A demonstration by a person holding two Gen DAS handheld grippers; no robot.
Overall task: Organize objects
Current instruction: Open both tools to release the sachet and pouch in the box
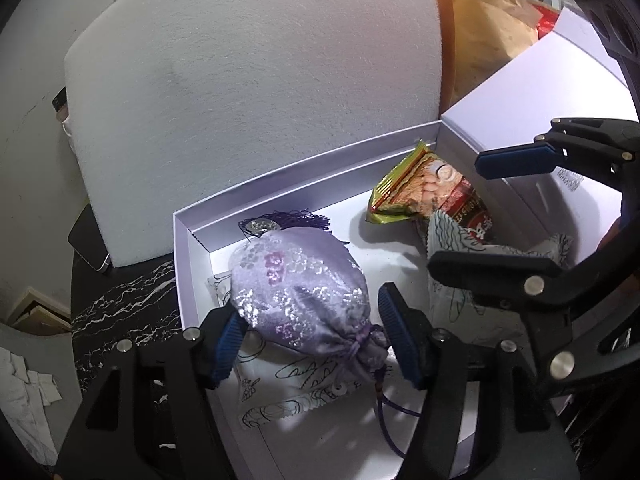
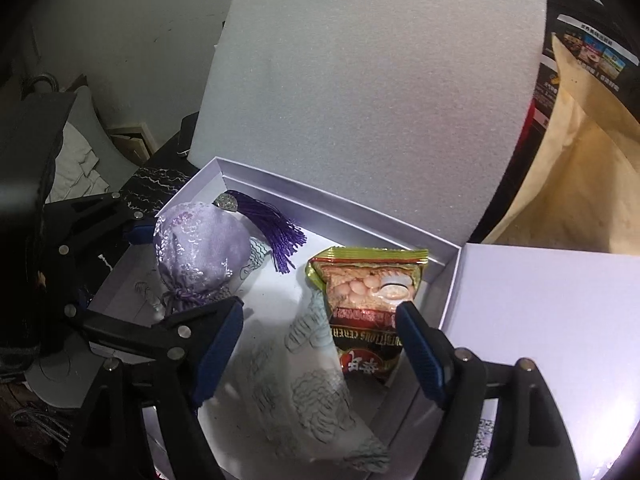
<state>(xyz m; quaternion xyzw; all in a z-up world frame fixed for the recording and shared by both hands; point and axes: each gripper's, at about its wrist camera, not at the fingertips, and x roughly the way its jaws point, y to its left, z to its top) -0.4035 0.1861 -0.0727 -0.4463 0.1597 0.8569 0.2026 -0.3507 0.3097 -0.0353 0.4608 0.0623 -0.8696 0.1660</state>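
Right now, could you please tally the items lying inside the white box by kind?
Lilac embroidered drawstring pouch with purple tassel: 1
Cereal snack packet: 1
White sachets printed with line drawings: 2
Total in the white box: 4

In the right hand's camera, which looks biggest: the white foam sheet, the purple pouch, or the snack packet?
1. White foam sheet, by far.
2. and 3. Purple pouch and snack packet look about alike, and the packet sits nearer the camera, so I won't rank them.

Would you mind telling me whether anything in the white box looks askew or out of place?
Nothing is damaged or spilled. The snack packet lies slanted over a patterned sachet, and the purple pouch covers another.
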